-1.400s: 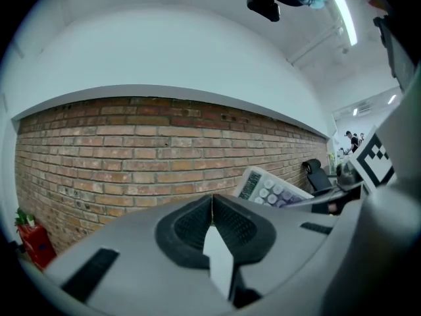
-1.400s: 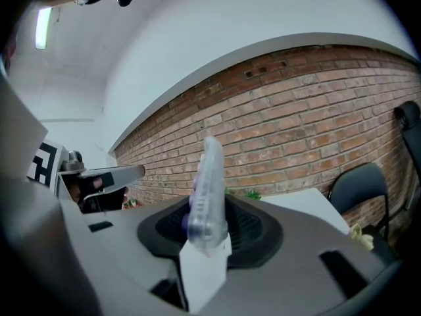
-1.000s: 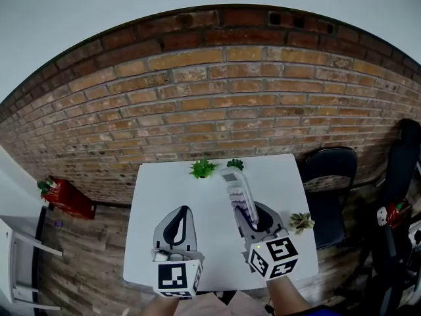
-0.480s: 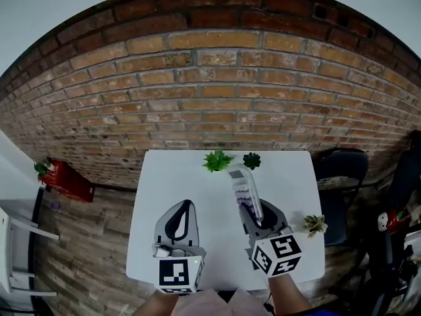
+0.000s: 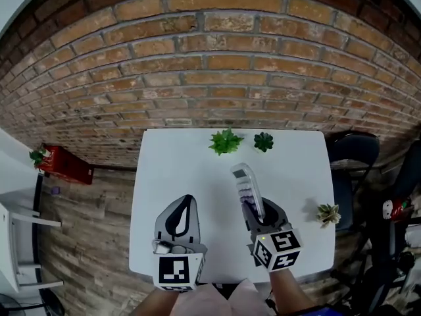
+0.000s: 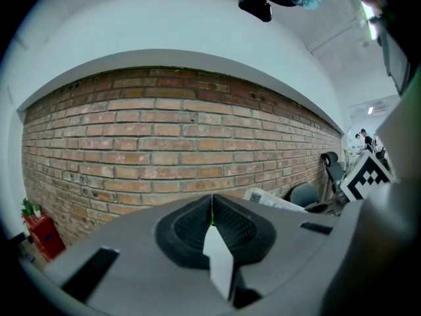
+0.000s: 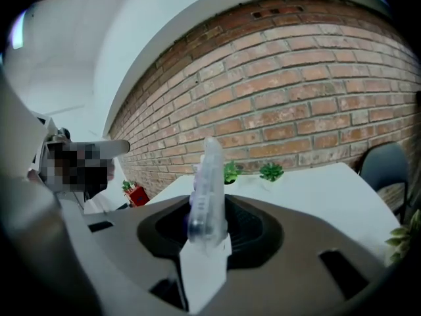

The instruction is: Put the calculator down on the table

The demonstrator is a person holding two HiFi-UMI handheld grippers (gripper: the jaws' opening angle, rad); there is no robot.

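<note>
Right gripper (image 5: 254,210) held the calculator (image 5: 246,182) edge-on by its lower end, jaws narrowed onto it, over the middle of the table (image 5: 164,163); left gripper (image 5: 187,200) stood closed and empty above the table's near edge; release at that tilt risked the calculator toppling flat or skidding

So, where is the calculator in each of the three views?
Head view: the calculator right of centre, held in the right gripper.
Left gripper view: the calculator small, right of centre, below the bricks.
Right gripper view: the calculator at centre, edge-on, clamped.
Shared landmark: the brick wall behind.
</note>
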